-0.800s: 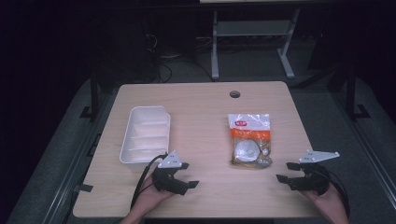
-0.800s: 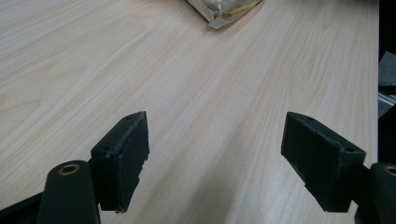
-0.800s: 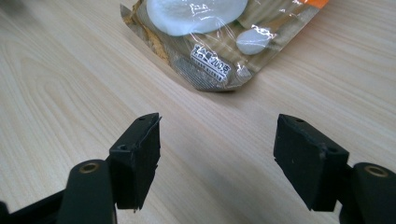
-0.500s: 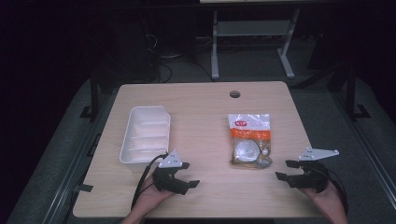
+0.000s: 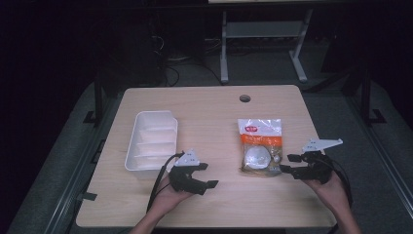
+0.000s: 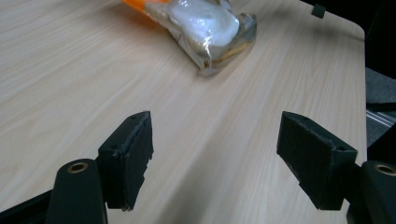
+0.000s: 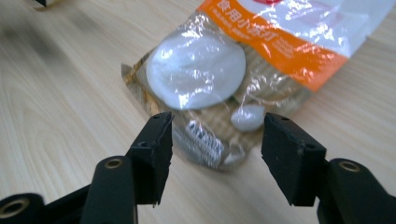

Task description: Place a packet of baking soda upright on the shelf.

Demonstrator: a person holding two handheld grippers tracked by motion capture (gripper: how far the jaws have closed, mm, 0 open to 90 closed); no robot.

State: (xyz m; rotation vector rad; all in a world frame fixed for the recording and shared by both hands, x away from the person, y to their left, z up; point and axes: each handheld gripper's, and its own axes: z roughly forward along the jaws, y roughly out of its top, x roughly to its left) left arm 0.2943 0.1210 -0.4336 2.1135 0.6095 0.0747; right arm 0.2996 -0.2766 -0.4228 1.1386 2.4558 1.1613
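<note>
A clear snack bag with an orange and white label lies flat on the wooden table, right of centre. My right gripper is at the bag's near right corner. In the right gripper view the gripper is open. Its jaws stand on either side of the bag's sealed bottom edge without pressing it. My left gripper rests near the front edge, left of the bag and pointing toward it. In the left gripper view it is open over bare wood, with the bag farther off.
A white ribbed tray stands at the left of the table, just beyond my left hand. A cable hole sits near the far edge. Metal stand legs rise behind the table, with dark floor around.
My right gripper has edged forward to the bag's near corner. The left gripper has shifted only slightly.
</note>
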